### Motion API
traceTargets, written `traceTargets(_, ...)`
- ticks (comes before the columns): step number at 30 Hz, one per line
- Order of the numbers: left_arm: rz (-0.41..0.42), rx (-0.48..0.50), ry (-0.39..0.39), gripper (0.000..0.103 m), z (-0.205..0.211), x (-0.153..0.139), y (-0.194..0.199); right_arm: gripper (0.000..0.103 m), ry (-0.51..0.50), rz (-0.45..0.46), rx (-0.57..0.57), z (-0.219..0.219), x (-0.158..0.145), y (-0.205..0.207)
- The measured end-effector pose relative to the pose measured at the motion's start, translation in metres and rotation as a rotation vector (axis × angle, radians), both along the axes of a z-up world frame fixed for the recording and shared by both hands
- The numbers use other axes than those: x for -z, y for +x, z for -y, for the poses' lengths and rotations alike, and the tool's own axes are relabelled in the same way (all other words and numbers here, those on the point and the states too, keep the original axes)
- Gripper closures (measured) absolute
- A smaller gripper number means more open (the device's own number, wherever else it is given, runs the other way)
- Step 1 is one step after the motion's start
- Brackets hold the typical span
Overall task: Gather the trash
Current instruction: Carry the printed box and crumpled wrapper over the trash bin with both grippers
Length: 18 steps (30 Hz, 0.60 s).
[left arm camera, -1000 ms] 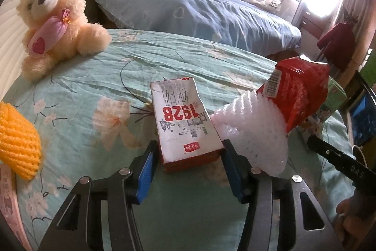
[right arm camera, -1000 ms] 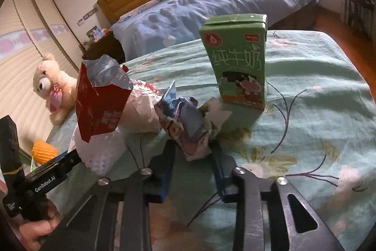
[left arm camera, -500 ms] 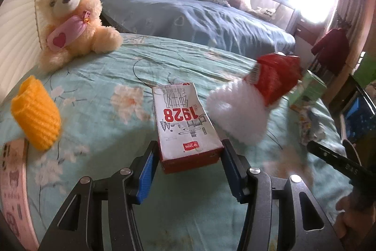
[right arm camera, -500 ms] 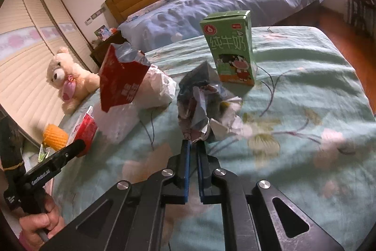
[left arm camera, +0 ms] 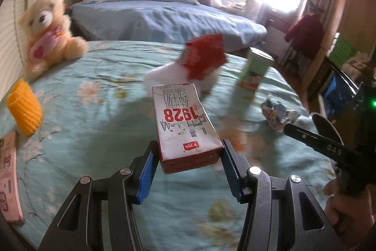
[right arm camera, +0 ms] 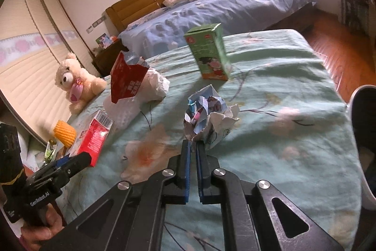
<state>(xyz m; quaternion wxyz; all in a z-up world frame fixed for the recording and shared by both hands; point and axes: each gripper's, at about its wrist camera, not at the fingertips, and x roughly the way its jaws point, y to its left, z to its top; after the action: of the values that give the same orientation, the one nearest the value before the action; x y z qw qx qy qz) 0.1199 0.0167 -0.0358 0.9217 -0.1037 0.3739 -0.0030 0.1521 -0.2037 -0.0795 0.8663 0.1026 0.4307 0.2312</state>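
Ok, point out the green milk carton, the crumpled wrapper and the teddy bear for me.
green milk carton point(right arm camera: 211, 55), right wrist view, front face.
crumpled wrapper point(right arm camera: 209, 117), right wrist view, middle of the wad.
teddy bear point(left arm camera: 45, 20), left wrist view, its face.

A cream teddy bear point(left arm camera: 47, 32) sits at the edge of the floral green bedspread point(left arm camera: 94, 124). Beyond stands a blue-covered bed point(right arm camera: 211, 13) with a wooden headboard point(right arm camera: 143, 1).

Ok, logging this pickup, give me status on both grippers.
Left gripper shut on milk carton. Right gripper shut on crumpled wrapper. Green carton and red bag on bedspread, uncollected.
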Motion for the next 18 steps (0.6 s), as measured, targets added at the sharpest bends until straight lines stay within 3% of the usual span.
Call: traceTargets(18,-0.001,0.192,0.014,0.051,0.072,-0.001,0.022,0.099,-0.007,0.012,0.142,0.078,-0.003,-0.024)
